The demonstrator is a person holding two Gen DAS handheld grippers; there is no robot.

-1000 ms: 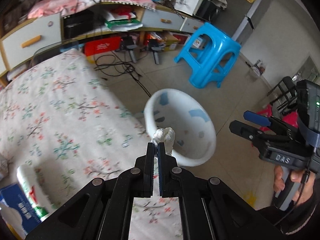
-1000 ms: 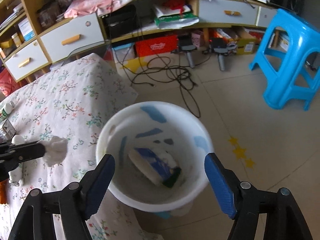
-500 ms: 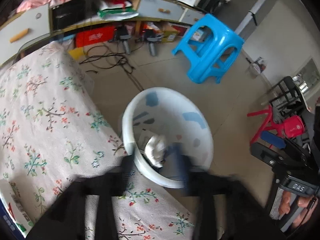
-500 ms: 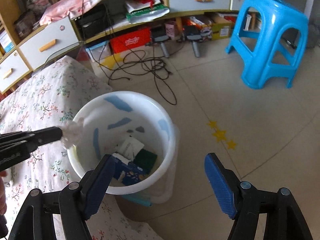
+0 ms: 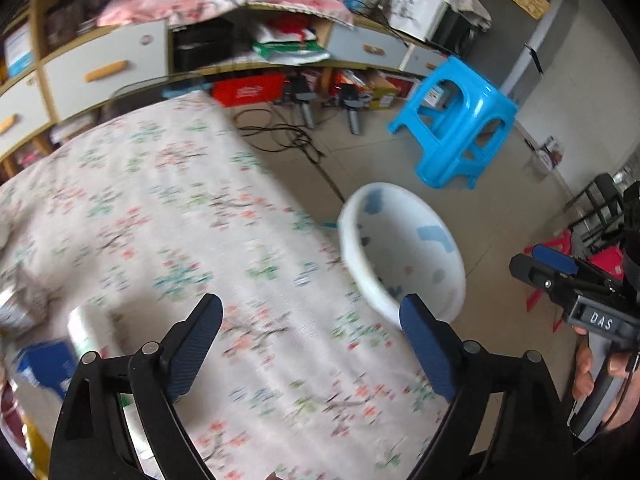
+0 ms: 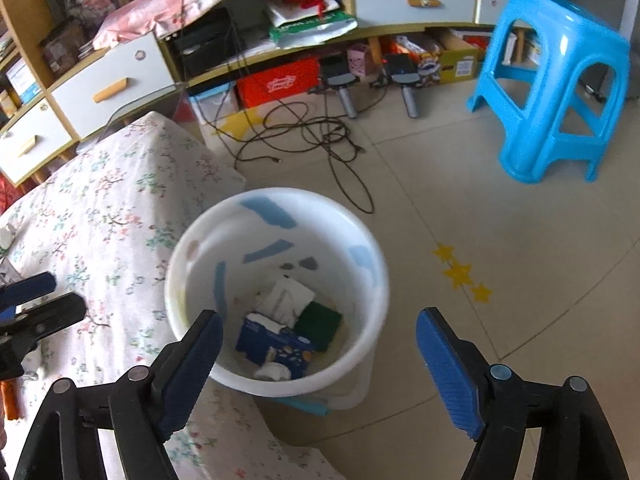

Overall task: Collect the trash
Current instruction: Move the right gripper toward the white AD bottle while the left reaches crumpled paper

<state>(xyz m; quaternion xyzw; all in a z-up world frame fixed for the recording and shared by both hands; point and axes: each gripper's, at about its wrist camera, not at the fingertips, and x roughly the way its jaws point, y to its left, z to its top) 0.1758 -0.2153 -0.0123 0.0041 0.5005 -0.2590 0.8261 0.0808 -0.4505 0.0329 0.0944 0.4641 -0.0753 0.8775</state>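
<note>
Your left gripper (image 5: 310,322) has just been opening; its jaws stand wide and empty over the blurred floral cloth (image 5: 160,220). Your right gripper (image 6: 320,338) is also spread, holding nothing, above the bin (image 6: 360,248) at frame centre. Inside lie a blue box (image 6: 276,344) and what looks like crumpled tissue (image 6: 276,372).

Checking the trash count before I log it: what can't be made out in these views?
- Bin bottom: right gripper's finger hides part of the trash.
- Left view: bin wall hides its contents.
- Left view: items at the table's left edge are blurred, cut off.
</note>
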